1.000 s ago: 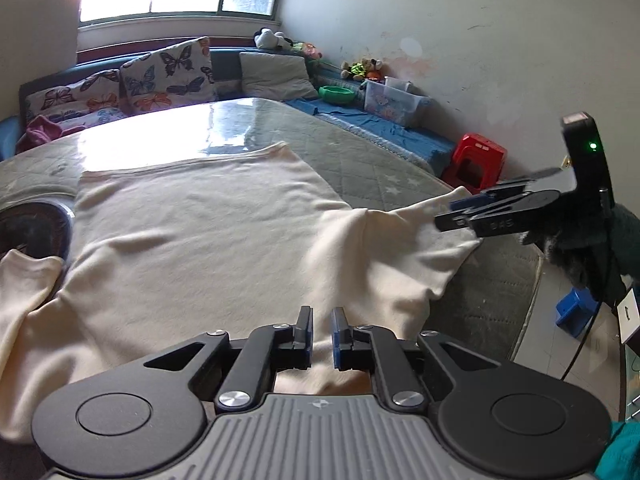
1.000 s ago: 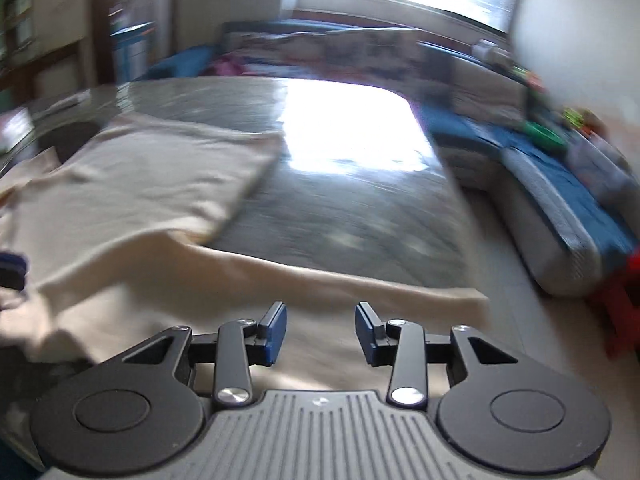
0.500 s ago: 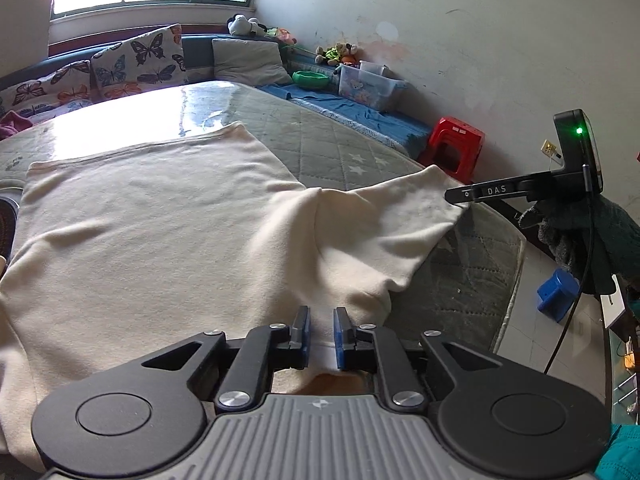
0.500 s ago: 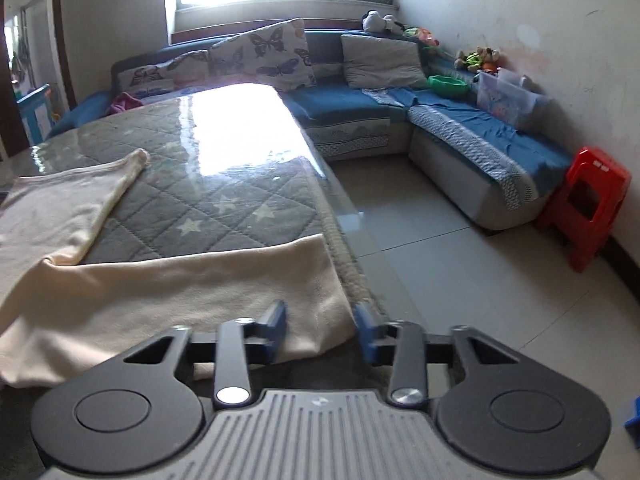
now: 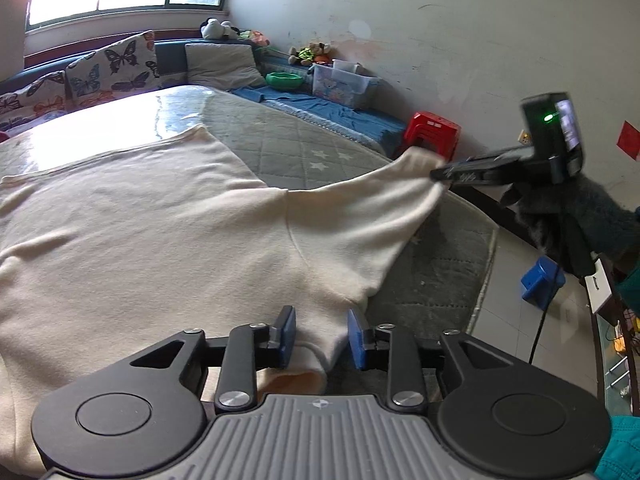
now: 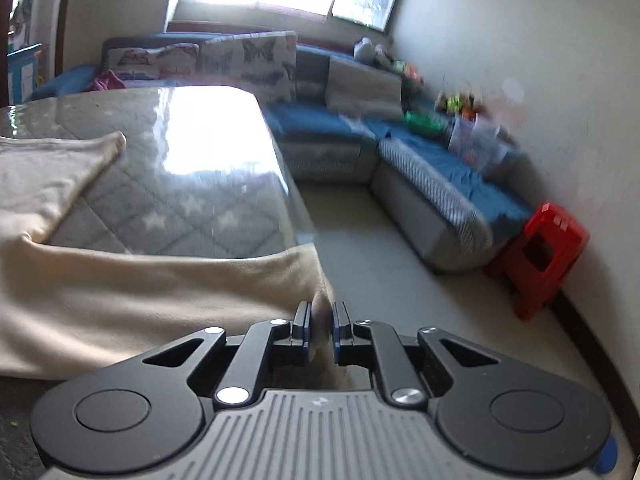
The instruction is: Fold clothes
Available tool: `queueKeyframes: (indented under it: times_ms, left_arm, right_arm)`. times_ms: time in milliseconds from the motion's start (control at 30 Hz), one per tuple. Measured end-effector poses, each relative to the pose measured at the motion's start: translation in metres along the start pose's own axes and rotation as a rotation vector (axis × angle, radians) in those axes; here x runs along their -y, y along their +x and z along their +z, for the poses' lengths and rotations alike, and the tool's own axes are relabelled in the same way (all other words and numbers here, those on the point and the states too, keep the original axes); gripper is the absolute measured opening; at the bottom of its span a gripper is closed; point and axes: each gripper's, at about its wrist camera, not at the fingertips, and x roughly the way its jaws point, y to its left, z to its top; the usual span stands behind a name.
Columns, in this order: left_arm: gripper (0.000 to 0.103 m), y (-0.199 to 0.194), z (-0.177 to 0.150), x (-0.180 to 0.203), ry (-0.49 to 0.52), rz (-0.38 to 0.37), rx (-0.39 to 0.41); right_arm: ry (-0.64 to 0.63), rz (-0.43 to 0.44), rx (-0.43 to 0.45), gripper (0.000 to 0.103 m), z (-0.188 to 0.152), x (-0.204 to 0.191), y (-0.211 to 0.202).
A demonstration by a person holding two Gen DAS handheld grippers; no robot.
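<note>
A cream shirt [image 5: 152,240] lies spread over the grey quilted table [image 5: 304,148], filling the left and middle of the left wrist view. Its near edge runs under the left gripper [image 5: 322,338], whose blue-padded jaws stand apart, released, with a fold of the collar or hem lying between them but not pinched. To the right, the sleeve [image 5: 380,208] stretches out toward the table's right edge, lifted at its tip. There the right gripper [image 5: 444,174] is clenched on the sleeve end, held by a dark-gloved hand [image 5: 568,216]; a green light glows on its body. Beyond it by the wall stand a red stool [image 5: 432,136] and, nearer on the floor, a small blue stool [image 5: 542,280].

In the right wrist view the shirt [image 6: 52,168] lies at far left, and the sleeve [image 6: 160,292] crosses the near table edge from the left. Its end is nipped between the nearly closed jaws of the right gripper [image 6: 321,334]. Farther right a blue sofa [image 6: 440,184] runs along the wall, with the red stool [image 6: 540,256] at its near end. This view is somewhat blurred.
</note>
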Motion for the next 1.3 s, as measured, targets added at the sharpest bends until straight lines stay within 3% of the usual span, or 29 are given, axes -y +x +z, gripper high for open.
queueKeyframes:
  times_ms: [100, 200, 433, 600, 733, 900, 967, 1000, 1033, 1300]
  left_arm:
    - [0.034, -0.001, 0.000, 0.000, -0.001, -0.004, -0.003]
    - [0.034, -0.003, 0.002, -0.001, -0.016, -0.009, 0.000]
    - [0.038, -0.014, 0.002, -0.003, -0.039, 0.009, 0.015]
    - [0.040, -0.042, 0.004, -0.022, -0.065, 0.105, 0.070]
    - [0.040, -0.066, 0.006, -0.056, -0.130, 0.247, 0.109]
    - [0.040, -0.081, 0.013, -0.110, -0.238, 0.458, 0.128]
    - [0.040, -0.078, 0.017, -0.130, -0.279, 0.526, 0.120]
    - [0.040, -0.075, 0.018, -0.140, -0.294, 0.558, 0.114]
    - [0.040, -0.071, 0.020, -0.148, -0.300, 0.583, 0.107]
    - [0.038, -0.033, 0.021, -0.185, -0.310, 0.655, 0.031]
  right_arm:
    - [0.000, 0.002, 0.005, 0.021, 0.003, -0.002, -0.002]
    - [0.006, 0.029, 0.048, 0.022, 0.013, -0.005, -0.014]
    - [-0.080, 0.405, 0.113, 0.024, 0.044, -0.070, -0.033]
    - [-0.181, 0.575, 0.131, 0.024, 0.056, -0.125, -0.029]
    - [-0.249, 0.683, 0.098, 0.024, 0.059, -0.164, -0.015]
    - [-0.273, 0.683, 0.098, 0.026, 0.043, -0.171, -0.007]
    - [-0.267, 0.677, 0.108, 0.035, 0.040, -0.168, -0.007]
    - [-0.263, 0.673, 0.110, 0.046, 0.039, -0.167, -0.007]
    - [-0.256, 0.673, 0.119, 0.047, 0.036, -0.165, -0.006]
    - [-0.247, 0.677, 0.158, 0.051, 0.030, -0.161, -0.007]
